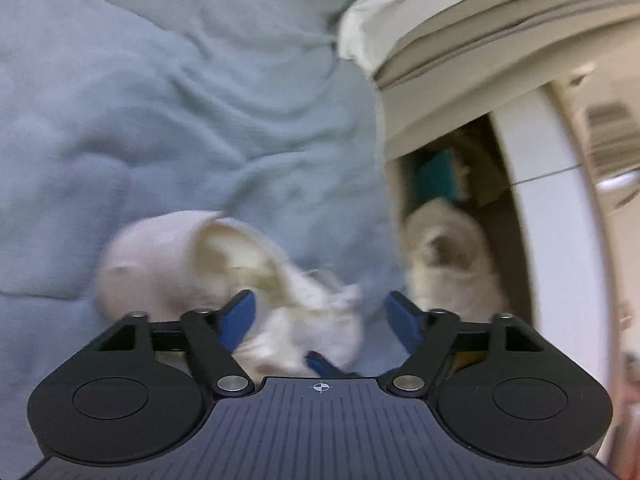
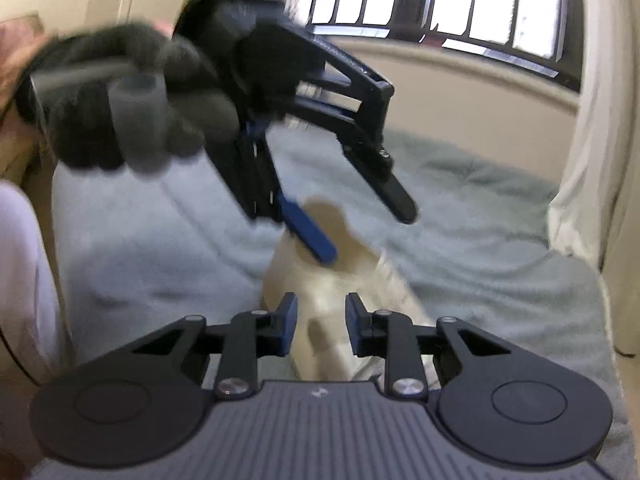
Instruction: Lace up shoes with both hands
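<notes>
In the left wrist view, the left hand-held gripper has its blue-padded jaws spread wide and holds nothing. Between and just beyond them lies a cream shoe on its side on the pale blue blanket of a bed, its opening turned toward the camera; the picture is blurred, so the laces cannot be made out clearly. To the right, past the edge of the blanket, a light-furred cat sits on the floor beside a white panel. In the right wrist view, the right hand-held gripper has its jaws moderately apart and empty, with the shoe lying just ahead of them on the blanket, its opening facing away. Above the shoe, the left hand-held gripper reaches down, held by a black-gloved hand; its jaws stand wide apart, and the blue-padded one is at the shoe's opening, though whether it touches is unclear. A barred window fills the far wall.
</notes>
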A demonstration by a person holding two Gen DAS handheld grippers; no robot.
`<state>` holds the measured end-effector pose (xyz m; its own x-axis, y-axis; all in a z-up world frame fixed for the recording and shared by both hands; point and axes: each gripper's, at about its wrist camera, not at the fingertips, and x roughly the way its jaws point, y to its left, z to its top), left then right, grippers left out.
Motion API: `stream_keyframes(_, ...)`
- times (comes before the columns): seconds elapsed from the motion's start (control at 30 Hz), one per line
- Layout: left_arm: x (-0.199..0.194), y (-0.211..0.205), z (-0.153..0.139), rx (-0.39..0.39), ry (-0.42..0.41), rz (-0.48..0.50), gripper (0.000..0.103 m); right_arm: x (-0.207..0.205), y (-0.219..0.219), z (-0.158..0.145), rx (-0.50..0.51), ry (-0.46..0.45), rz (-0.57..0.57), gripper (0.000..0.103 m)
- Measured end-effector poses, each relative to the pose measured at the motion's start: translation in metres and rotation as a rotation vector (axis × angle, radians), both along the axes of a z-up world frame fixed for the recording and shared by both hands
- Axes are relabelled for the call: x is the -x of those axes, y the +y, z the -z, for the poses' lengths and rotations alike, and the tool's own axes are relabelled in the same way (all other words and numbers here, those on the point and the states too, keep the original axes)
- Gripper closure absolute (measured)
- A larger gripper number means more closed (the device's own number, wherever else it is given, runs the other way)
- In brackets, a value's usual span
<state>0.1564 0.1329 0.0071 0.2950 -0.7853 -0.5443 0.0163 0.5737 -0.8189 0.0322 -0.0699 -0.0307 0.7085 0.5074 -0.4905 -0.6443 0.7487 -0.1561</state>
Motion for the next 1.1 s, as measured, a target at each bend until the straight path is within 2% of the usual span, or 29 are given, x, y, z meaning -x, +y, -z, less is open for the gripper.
stream_keyframes(0.07,-0.003,-0.012,-0.001,-0.014,0.006,0.005,0.019,-0.005,-0.002,0.003,0.006,0.033,0.018,0.075)
stream_keyframes(0.17,-0.006,-0.028,-0.004,-0.093,0.008,0.011,0.016,-0.007,-0.002,0.006,0.041,0.051,0.020,0.075)
stream_keyframes(0.27,-0.009,-0.028,-0.005,-0.076,0.021,-0.014,0.015,-0.006,0.001,0.009,0.051,0.067,0.014,0.075)
stream_keyframes(0.37,-0.010,-0.024,-0.005,-0.040,0.041,-0.029,0.012,-0.001,0.004,0.011,0.051,0.037,0.010,0.075)
stream_keyframes(0.5,-0.008,-0.027,-0.011,-0.101,0.045,0.002,0.017,-0.005,0.010,0.017,0.073,0.057,0.010,0.071)
stream_keyframes(0.57,-0.007,-0.030,-0.023,-0.146,0.012,0.031,0.021,-0.006,0.013,0.019,0.090,0.057,0.008,0.066)
stream_keyframes(0.63,-0.005,-0.033,-0.040,-0.154,-0.038,0.066,0.031,-0.005,0.015,0.021,0.096,0.057,0.004,0.063)
stream_keyframes(0.67,-0.004,-0.036,-0.049,-0.173,-0.084,0.092,0.032,-0.005,0.016,0.022,0.101,0.054,0.002,0.062)
stream_keyframes(0.7,-0.001,-0.042,-0.061,-0.229,-0.163,0.142,0.032,-0.004,0.016,0.022,0.104,0.051,0.001,0.062)
stream_keyframes(0.77,0.008,-0.063,-0.081,-0.431,-0.343,0.269,0.028,-0.003,0.016,0.023,0.105,0.050,-0.001,0.061)
stream_keyframes(0.83,0.022,-0.087,-0.091,-0.667,-0.517,0.406,0.020,-0.002,0.016,0.023,0.108,0.047,-0.003,0.060)
stream_keyframes(0.87,0.027,-0.096,-0.090,-0.750,-0.561,0.463,0.018,-0.002,0.016,0.023,0.110,0.045,-0.004,0.059)
stream_keyframes(0.93,0.037,-0.111,-0.085,-0.933,-0.660,0.521,0.017,-0.001,0.018,0.023,0.113,0.044,-0.009,0.056)
stream_keyframes(0.97,0.044,-0.117,-0.081,-1.034,-0.743,0.532,0.017,0.000,0.019,0.023,0.117,0.042,-0.012,0.055)
stream_keyframes(1.0,0.054,-0.123,-0.076,-1.132,-0.865,0.559,0.015,0.001,0.019,0.024,0.122,0.038,-0.014,0.054)
stream_keyframes(1.03,0.065,-0.128,-0.070,-1.204,-1.005,0.609,0.009,0.003,0.020,0.024,0.128,0.032,-0.017,0.054)
stream_keyframes(1.07,0.077,-0.131,-0.062,-1.261,-1.160,0.692,0.009,0.002,0.020,0.024,0.134,0.029,-0.019,0.054)
stream_keyframes(1.1,0.086,-0.133,-0.053,-1.291,-1.259,0.788,0.009,0.003,0.020,0.024,0.137,0.027,-0.020,0.053)
